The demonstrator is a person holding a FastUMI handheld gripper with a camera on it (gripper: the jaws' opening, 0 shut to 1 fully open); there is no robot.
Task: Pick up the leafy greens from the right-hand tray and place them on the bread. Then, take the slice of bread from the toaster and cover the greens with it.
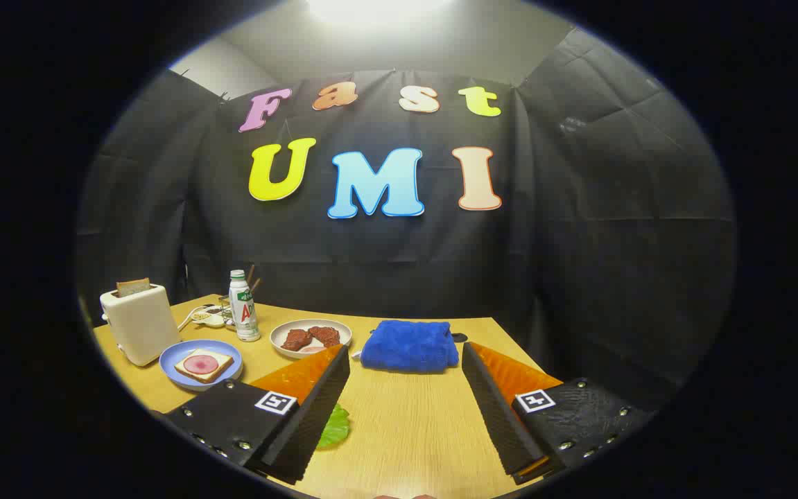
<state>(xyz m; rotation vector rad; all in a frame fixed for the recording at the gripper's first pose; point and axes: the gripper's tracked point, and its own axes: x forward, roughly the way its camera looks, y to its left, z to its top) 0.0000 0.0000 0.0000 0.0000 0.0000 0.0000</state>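
I see the wooden table spread under my gripper, whose two black fingers stand wide apart with nothing between them but bare tabletop. Taking the blue folded cloth as my landmark, it lies just beyond the fingertips, roughly centred between them. Far to the left of the cloth stands the white toaster, with the slice of bread poking out of its top. In front of the toaster, still well left of the cloth, sits the blue plate carrying bread topped with a round pink slice. Just left of the cloth I see a pale plate with two reddish-brown pieces of meat, and further left a white bottle. The leafy greens peek out nearer to me than the cloth, touching the left finger's inner edge and partly hidden by it.
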